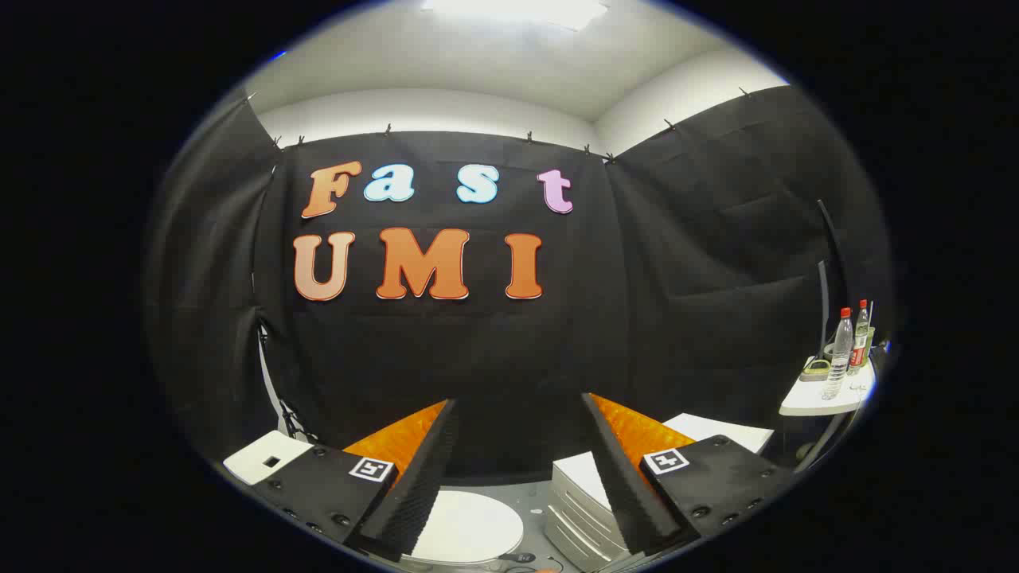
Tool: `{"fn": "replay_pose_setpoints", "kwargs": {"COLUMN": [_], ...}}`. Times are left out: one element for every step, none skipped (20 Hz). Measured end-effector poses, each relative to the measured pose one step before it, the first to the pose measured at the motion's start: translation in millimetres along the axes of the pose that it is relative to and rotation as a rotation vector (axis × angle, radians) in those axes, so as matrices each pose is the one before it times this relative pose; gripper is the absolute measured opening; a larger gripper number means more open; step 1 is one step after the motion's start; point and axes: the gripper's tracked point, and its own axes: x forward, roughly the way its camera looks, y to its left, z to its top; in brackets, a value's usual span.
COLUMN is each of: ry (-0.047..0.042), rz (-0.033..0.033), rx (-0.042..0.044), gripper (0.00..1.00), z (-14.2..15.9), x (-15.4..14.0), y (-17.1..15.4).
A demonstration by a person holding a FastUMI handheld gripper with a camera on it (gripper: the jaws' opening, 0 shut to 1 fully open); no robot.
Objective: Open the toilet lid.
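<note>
Black cloth walls point(478, 350), white ceiling point(493, 64), side table point(820, 402) with bottles point(840, 354)

Gripper point(517, 469) held level, fingers spread wide apart with nothing between them; black cloth wall straight ahead; toilet lid point(466, 527) — round, white, lying flat and closed — low, just beyond and below the left finger point(418, 477); white ridged box point(577, 509) beside the lid, partly behind the right finger point(621, 485); small white table point(824, 402) well off to the right, two clear bottles point(840, 354) with red caps upright on it — contents cannot be told.
</note>
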Motion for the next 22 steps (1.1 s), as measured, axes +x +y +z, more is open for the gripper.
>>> {"fn": "replay_pose_setpoints", "kwargs": {"ry": [-0.00116,-0.00043,0.00166,0.00505,0.00717,0.00701,0.00682,0.00709,0.00632,0.00359,0.0025,0.00637,0.00547,0.00338,-0.00012,-0.0016,-0.00239,-0.00467,-0.0049,-0.0035,-0.00096,0.00004], "rz": [0.00008,0.00103,0.00197,0.00142,0.00132,0.00121,0.0001,-0.00022,-0.0009,-0.0014,0.00102,0.0014,0.00174,0.00094,0.00045,-0.00062,-0.00198,-0.00097,-0.00011,-0.00102,-0.00134,-0.00327], "rx": [0.00143,0.00146,0.0023,0.00427,0.00552,0.00671,0.0071,0.00625,0.00331,-0.00065,0.00098,0.00237,0.00445,0.00389,0.00216,0.00003,-0.00287,-0.0046,-0.00464,-0.00304,-0.00107,0.00208], "gripper": [0.98,0.98,0.98,0.98,0.98,0.98,0.98,0.98,0.98,0.98,0.98,0.98,0.98,0.98,0.98,0.98,0.98,0.98,0.98,0.98,0.98,0.98], "z": [-0.43,-0.82,-2.16,-4.42,-5.28,-6.01,-7.63,-7.25,-7.52,-5.08,-3.62,-3.96,-3.58,-1.73,-0.43,2.11,0.34,2.06,2.3,1.04,-0.13,-1.63], "x": [-0.06,-0.8,-0.21,2.79,1.96,1.12,1.64,1.43,2.24,2.3,1.88,0.74,0.95,-0.32,0.99,0.16,-0.33,-1.26,-1.07,0.67,0.7,0.2], "y": [0.48,-1.01,-0.48,0.41,-0.09,0.23,-1.06,-0.88,-0.22,-1.17,0.14,1.01,0.08,-0.44,0.14,-0.82,-1.07,-0.19,0.11,0.39,-0.94,-1.58]}}
